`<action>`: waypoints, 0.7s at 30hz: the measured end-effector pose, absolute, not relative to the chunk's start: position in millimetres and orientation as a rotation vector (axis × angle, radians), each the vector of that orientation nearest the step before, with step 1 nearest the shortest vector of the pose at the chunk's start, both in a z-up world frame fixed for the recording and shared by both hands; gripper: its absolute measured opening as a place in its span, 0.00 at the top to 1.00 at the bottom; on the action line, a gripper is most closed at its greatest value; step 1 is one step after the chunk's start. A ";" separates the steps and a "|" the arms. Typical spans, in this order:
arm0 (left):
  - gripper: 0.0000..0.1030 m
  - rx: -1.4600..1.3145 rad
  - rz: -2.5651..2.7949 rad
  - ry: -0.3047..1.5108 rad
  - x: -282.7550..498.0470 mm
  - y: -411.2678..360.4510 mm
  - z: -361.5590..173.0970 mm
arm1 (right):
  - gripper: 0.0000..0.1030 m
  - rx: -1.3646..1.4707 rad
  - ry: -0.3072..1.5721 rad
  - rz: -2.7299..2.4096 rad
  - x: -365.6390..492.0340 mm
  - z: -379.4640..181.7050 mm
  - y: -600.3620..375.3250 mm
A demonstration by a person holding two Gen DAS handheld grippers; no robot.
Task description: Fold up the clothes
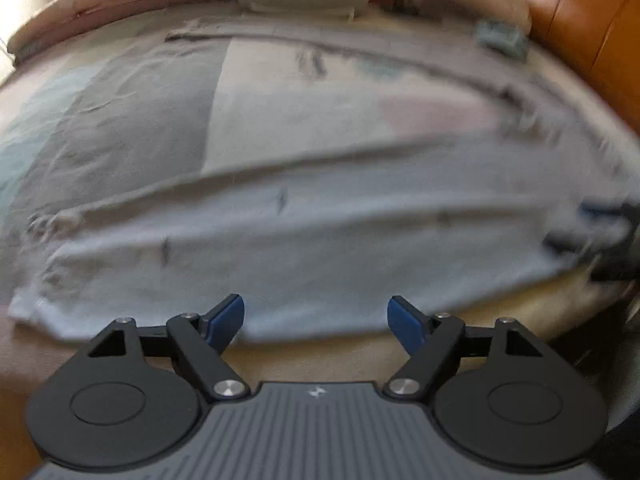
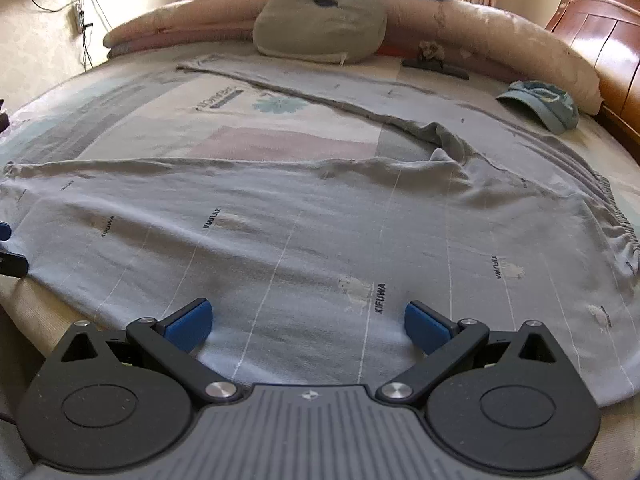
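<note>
- Now the left claw (image 1: 316, 320) is hanging spread over the grey trousers' (image 1: 320, 248) near edge.
- Right claw (image 2: 308, 326) is gaping above the trousers (image 2: 304, 240), bed (image 2: 256, 112) lying bare beyond.

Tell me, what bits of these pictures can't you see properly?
- Left wrist view: the pale grey printed pants are smeared by motion blur; the print is unreadable.
- Left wrist view: a dark blurred shape at the right edge cannot be identified.
- Right wrist view: the pants' near hem hides behind the open right gripper.
- Right wrist view: the small blue cap is too small for detail.
</note>
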State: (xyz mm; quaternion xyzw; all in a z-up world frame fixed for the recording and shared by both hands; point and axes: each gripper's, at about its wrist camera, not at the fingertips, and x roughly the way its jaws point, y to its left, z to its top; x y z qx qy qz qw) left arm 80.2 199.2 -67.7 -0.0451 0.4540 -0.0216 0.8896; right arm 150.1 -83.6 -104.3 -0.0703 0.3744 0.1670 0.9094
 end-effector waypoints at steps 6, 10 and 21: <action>0.22 -0.201 -0.160 0.917 117.3 168.7 -66.0 | 0.00 -0.161 0.785 0.366 148.0 -102.8 -85.6; 0.22 -0.284 -0.208 0.938 137.4 152.7 -79.4 | 0.00 -0.172 0.790 0.384 144.4 -102.1 -89.9; 0.22 -0.313 0.140 0.974 133.0 218.7 -82.6 | 0.00 -0.143 0.753 0.415 138.3 -104.5 -109.1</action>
